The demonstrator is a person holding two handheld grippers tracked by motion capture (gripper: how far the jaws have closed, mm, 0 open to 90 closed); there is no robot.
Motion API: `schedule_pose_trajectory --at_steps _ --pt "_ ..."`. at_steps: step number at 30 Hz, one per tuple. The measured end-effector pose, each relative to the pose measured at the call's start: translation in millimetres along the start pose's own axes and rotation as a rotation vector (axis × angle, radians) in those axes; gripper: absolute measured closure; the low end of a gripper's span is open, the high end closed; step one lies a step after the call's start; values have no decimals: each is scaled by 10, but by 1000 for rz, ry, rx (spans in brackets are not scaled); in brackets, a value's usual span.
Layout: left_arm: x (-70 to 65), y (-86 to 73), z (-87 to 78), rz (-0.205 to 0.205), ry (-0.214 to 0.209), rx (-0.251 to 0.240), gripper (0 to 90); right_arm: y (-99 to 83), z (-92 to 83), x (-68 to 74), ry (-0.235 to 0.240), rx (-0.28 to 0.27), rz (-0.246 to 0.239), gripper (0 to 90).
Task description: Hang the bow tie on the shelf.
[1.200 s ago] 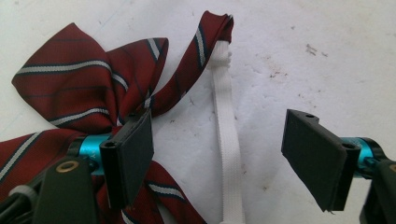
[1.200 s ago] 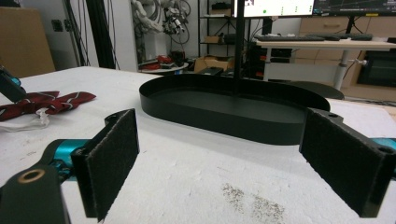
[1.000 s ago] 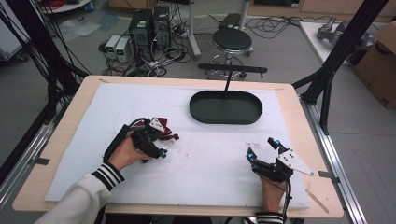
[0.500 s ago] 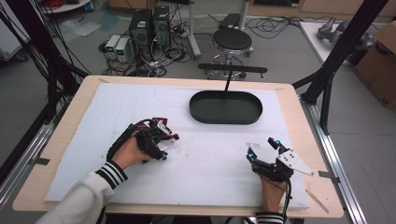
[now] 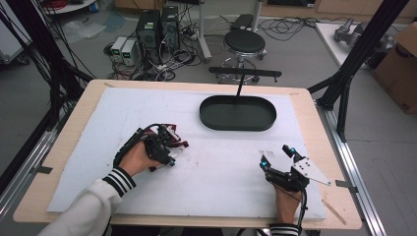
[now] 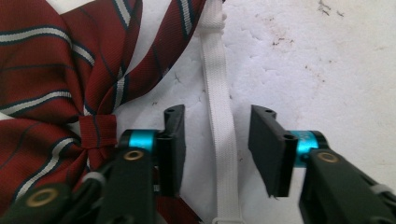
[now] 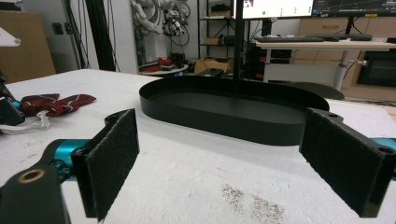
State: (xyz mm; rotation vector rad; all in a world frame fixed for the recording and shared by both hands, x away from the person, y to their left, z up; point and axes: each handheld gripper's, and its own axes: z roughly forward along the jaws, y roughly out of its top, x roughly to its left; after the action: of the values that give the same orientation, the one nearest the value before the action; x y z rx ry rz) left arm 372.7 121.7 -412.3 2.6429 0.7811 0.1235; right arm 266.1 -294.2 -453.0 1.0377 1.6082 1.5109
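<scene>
A dark red striped bow tie (image 6: 51,79) with a white elastic strap (image 6: 219,121) lies on the white table cover, left of centre in the high view (image 5: 173,136). My left gripper (image 6: 217,140) hangs low over it, open, its jaws either side of the strap without closing on it; in the high view the left gripper (image 5: 164,152) and hand cover part of the tie. My right gripper (image 5: 277,157) rests near the front right, open and holding nothing, its pads (image 7: 112,158) wide apart. It faces the black oval tray (image 7: 233,109), and the bow tie (image 7: 56,103) shows at far left.
The black oval tray (image 5: 211,118) sits at the back centre of the white cover, a thin black post rising behind it. Wooden table edge (image 5: 339,162) runs along the right. Beyond the table are a stool, computers and cables on the floor.
My left gripper has shifted right and slightly toward the front over the bow tie. The right gripper has stayed put.
</scene>
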Motion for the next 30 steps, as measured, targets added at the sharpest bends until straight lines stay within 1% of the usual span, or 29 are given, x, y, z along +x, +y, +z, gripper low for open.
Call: schedule_pose_trajectory --at_steps 1,2,3,5,6,7,8,11,12,14,16,19,20,23,24,27,30 --pt "15 1 -6 -8 -6 2 577 0 0 0 0 0 0 111" --pt "23 2 -7 -13 -10 4 619 0 1 -2 0 -1 -2 111" --pt "30 1 -11 -19 -21 4 627 0 1 -2 -1 -1 -2 111" --pt "28 2 -11 -18 -20 7 626 0 1 -1 -1 -1 -1 111" --pt "22 2 -12 -9 -11 11 638 0 0 -2 -1 0 -2 111" --pt "22 3 -11 -9 -8 12 682 0 0 1 0 0 1 111" --pt "24 6 -14 -10 -6 16 682 0 0 1 0 0 1 111" --pt "33 2 -14 -17 -3 13 769 0 0 -1 -2 0 0 111" --pt "37 0 -17 -15 -9 10 794 0 0 -1 -1 -1 0 111" --pt "31 0 -14 -18 -6 11 798 1 3 -8 -3 -5 -8 111" --pt "27 1 -15 -16 -3 12 801 0 0 -1 -2 -1 0 111" --pt "24 1 -17 -19 -4 10 804 0 0 -1 -2 -1 0 111" --pt "24 1 -17 -19 -4 10 805 1 3 -8 -4 -6 -8 111" --pt "24 0 -22 -22 -7 7 807 1 3 -8 -4 -6 -9 111" --pt "24 0 -22 -22 -7 7 807 0 0 -1 -2 -1 1 111" --pt "36 0 -38 -21 -14 0 808 1 3 -8 -4 -6 -8 111" --pt "51 -9 -69 -34 -14 -23 810 1 1 -5 -4 -4 -4 111"
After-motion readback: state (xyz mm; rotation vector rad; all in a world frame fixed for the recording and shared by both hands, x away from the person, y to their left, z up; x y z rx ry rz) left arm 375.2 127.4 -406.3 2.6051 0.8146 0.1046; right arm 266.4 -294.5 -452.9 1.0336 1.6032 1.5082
